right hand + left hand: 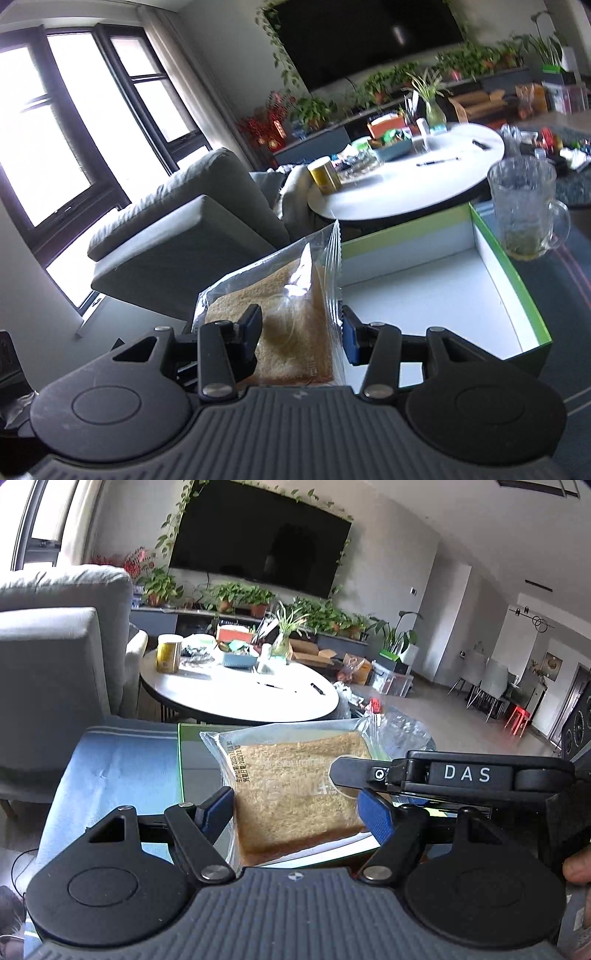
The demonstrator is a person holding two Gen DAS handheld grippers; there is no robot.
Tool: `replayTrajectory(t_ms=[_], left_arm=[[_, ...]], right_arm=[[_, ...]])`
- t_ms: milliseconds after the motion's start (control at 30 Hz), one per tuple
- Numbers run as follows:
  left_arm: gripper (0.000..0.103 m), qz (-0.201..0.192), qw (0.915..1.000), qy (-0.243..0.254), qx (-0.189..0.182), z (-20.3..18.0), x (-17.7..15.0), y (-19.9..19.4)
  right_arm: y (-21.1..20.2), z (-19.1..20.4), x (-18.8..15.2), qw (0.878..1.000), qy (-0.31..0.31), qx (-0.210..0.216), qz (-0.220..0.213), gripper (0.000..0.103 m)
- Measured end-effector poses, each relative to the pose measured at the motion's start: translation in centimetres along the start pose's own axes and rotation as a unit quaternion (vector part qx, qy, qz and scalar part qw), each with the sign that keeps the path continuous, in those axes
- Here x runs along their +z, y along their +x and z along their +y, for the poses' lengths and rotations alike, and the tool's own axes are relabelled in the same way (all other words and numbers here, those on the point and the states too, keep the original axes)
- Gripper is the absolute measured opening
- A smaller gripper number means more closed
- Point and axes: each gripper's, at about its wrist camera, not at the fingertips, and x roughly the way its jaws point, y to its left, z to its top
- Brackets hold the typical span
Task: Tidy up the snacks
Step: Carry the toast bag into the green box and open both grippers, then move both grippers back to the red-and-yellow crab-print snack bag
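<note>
The bread packet [295,790], a square slice of coarse brown toast sealed in clear, crinkly film, is held above the open box [424,295]; in the left wrist view it lies nearly flat, its printed date line running away from the camera and its serrated seal end pointing toward the round table [240,698]; in the right wrist view it stands tilted on edge, the serrated seal rising up and away. The left gripper [295,808] has its blue ribbed pads on the slice's two side edges, clamped on the packet; the right gripper [301,332] likewise has its pads on either side of the packet, gripping it; in the left view the right tool's black body crosses over the packet's right corner. The box is shallow cardboard, white inside with a lime-green rim; a textured glass mug [524,206] with a handle stands just beyond its far right corner; a grey upholstered armchair [177,236] sits to the left.
</note>
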Motion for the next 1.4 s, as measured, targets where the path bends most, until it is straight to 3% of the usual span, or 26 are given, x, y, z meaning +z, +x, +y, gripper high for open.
replayTrajectory(t_ms=[533,633,733,1133,1400], left_arm=[[0.07,0.035,0.9993,-0.014,-0.001,2.3,-1.0,3.5],[0.07,0.035,0.9992,-0.022,0.001,2.6,-1.4,2.8],[0.07,0.028,0.9993,-0.023,0.005,2.6,-1.6,1.8],[0.072,0.008,0.9998,-0.018,0.009,0.3,-3.0,-2.7],[0.072,0.008,0.9991,-0.039,0.013,-0.4,-6.0,-6.4]], right_arm=[[2.9,-1.7,-0.8,0.998,0.035,-0.016,0.041,0.095],[3.1,-2.4,-0.9,0.997,0.049,-0.022,0.061,0.095],[1.7,-2.7,-0.7,0.997,0.054,-0.036,0.046,0.095],[-4.1,0.6,-2.5,0.997,-0.047,-0.063,0.014,0.095],[-5.9,-0.9,-4.4,0.997,-0.027,-0.073,0.022,0.095]])
